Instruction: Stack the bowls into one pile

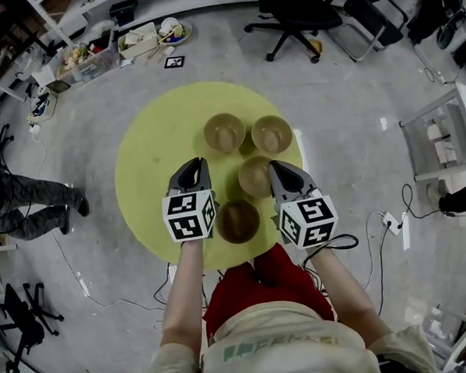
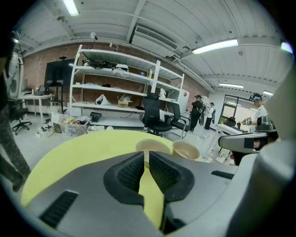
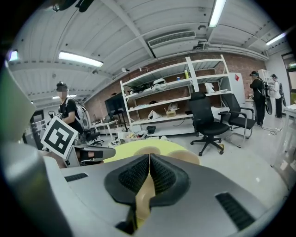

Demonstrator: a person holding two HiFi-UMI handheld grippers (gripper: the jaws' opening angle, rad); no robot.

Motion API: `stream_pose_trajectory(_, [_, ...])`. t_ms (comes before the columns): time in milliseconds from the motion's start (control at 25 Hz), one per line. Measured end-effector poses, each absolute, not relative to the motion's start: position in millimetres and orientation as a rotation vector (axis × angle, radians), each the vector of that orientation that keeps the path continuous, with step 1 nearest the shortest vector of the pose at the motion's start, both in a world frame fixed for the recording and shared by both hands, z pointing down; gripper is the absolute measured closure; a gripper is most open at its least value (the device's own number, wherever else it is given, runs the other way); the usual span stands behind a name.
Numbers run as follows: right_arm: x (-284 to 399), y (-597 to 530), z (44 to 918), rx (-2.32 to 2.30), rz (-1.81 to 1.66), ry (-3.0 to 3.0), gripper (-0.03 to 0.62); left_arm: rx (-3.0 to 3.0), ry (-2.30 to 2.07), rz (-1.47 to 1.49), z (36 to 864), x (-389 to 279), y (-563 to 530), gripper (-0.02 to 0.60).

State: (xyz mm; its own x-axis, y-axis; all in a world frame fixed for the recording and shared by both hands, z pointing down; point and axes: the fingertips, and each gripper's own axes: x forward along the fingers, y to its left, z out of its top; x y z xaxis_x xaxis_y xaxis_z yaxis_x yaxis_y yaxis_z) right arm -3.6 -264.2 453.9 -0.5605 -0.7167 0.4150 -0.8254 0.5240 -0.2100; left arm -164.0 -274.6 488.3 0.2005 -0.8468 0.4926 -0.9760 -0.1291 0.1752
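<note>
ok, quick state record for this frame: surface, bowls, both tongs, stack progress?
surface: round yellow table
bowls: four, upright, none nested
positions: far-left bowl; far-right bowl; middle bowl; near bowl
left gripper: tongs nearly together, empty, left of middle bowl
right gripper: tongs shut, empty, right of middle bowl
stack: not started

far-left bowl (image 1: pixel 224 132), far-right bowl (image 1: pixel 271 134) just beside it on table (image 1: pixel 150 170), third bowl (image 1: pixel 253 175) before them, fourth bowl (image 1: pixel 237 220) nearest
</note>
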Motion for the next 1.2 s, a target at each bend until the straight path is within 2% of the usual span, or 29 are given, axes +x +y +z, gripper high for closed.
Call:
stream_pose_trajectory(440, [-13.3,-308.6,480.4,1.222,0.622,-2.467,0.557,1.944,-1.675,0.394,521.5,-171.8,-318.4,0.552])
stream_pose_trajectory(600, [-16.4,-315.9,487.6,1.202,0.637,-2.463,0.557,1.928,-1.656,0.404,530.6,-172.4,-327.0,0.525])
stream_pose_trajectory(1200, [-26.0,-340.5,513.8,1.141,0.673,-2.453,0.557,1.866,-1.616,0.406,561.6,-168.3,-354.8,0.506])
